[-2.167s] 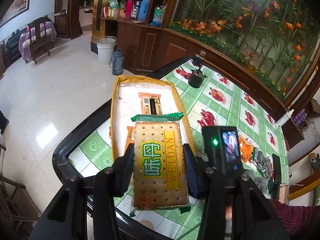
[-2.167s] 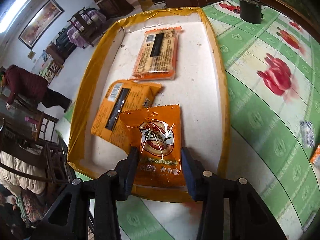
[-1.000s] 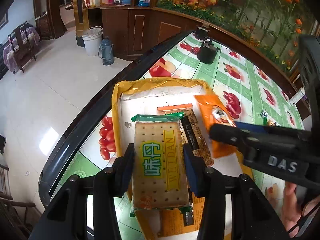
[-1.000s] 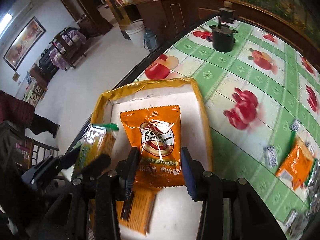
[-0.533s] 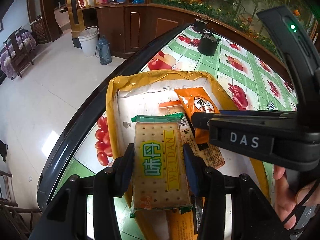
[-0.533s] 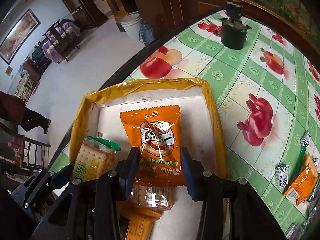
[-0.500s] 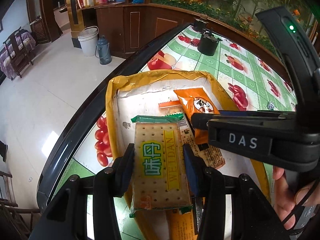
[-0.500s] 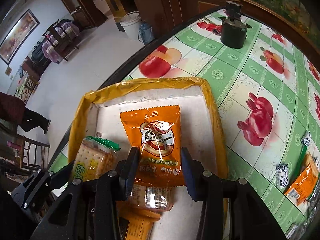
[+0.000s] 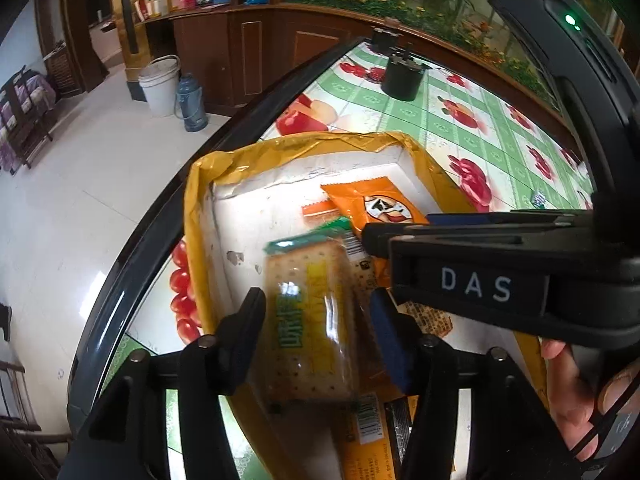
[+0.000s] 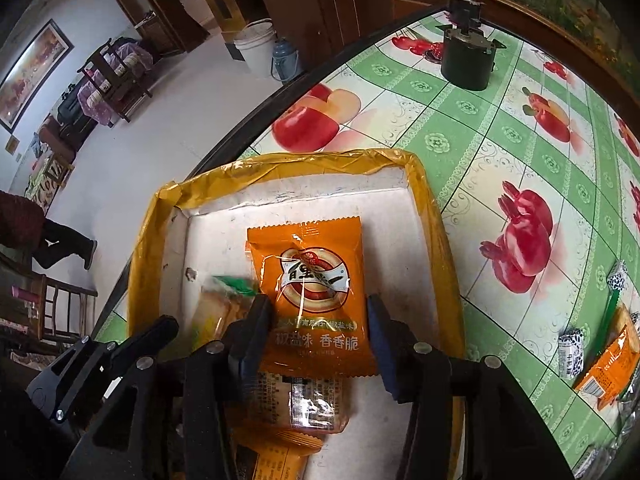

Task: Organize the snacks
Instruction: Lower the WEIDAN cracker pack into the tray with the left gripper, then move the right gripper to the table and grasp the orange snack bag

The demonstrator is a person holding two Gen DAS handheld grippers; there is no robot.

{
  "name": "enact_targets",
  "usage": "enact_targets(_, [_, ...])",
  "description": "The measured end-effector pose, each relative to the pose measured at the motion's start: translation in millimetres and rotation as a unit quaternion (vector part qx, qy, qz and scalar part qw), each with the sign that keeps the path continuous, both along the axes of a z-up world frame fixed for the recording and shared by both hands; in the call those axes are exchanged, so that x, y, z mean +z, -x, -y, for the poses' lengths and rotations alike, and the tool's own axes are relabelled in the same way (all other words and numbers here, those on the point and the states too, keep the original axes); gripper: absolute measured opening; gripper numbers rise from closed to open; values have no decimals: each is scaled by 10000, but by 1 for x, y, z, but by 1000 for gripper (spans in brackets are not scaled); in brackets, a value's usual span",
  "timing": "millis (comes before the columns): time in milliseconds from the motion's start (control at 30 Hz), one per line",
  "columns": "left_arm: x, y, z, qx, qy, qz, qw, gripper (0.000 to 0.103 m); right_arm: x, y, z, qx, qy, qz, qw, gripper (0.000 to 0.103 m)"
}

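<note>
A shallow white tray with a yellow taped rim (image 9: 192,216) (image 10: 144,240) lies on the table's near corner. My left gripper (image 9: 316,332) is open over it; the green-and-yellow cracker pack (image 9: 310,320) lies blurred and tilted between the spread fingers, also showing in the right wrist view (image 10: 218,308). My right gripper (image 10: 316,336) is shut on an orange snack packet (image 10: 312,292) held above the tray, also visible in the left wrist view (image 9: 376,206). Other orange-wrapped packs (image 10: 296,404) lie in the tray below.
A green fruit-print tablecloth (image 10: 480,140) covers the table. A black pot (image 10: 468,60) stands at the far end. Loose snack wrappers (image 10: 600,364) lie at the right. A white bucket and blue flask (image 9: 172,88) stand on the floor beyond the table edge.
My left gripper's fingers have spread apart and the cracker pack has slipped loose, tilting and blurring as it drops toward the tray. The right gripper has moved closer over the tray, still holding its packet.
</note>
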State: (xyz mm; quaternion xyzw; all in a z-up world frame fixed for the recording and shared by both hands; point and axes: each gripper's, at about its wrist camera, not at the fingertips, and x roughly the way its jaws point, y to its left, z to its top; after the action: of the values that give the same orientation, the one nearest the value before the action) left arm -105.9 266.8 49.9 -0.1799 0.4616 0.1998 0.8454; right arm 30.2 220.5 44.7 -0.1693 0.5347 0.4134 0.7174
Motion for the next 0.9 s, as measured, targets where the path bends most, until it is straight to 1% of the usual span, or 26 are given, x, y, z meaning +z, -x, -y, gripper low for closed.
enact_targets(67, [4,2,1,-60,5,37,10000,58,2,-1,1,-5,29,-55,10000,54])
enact_targets(133, [9,6,1,-92,17,111,9999,65,7,0,5,14,-13,-57,10000,54])
enact_targets(200, [16,13,2,-68,-19,234,9997,67,14,1,12,44,-53,-46,10000,55])
enact_targets(300, [24,22,2,13,27,347,9994,68,25,1,26,-65,-224,-129,9996,57])
enact_targets(467, [41,37,6,174,10,464,9988,68,39,-6,58,-584,-794,-476,9940,58])
enact_targets(567, [51,40,12,270,-100,505,9983,68,42,-12,78,-837,-1199,-876,9854,59])
enact_targets(633, [57,42,17,365,-97,543,9978,68,39,-18,92,-1005,-1466,-1363,9746,59])
enact_targets(667, [59,43,22,427,-67,582,9974,68,36,-20,99,-1080,-1602,-1693,9664,59])
enact_targets(733, [60,42,31,444,-37,577,9973,68,35,-21,110,-1147,-1781,-2075,9550,59])
enact_targets(800, [61,40,42,398,-96,536,9977,68,39,-20,121,-1116,-1918,-2161,9508,59])
enact_targets(900, [62,35,60,344,-138,497,9981,68,49,-19,141,-1086,-2060,-2112,9493,60])
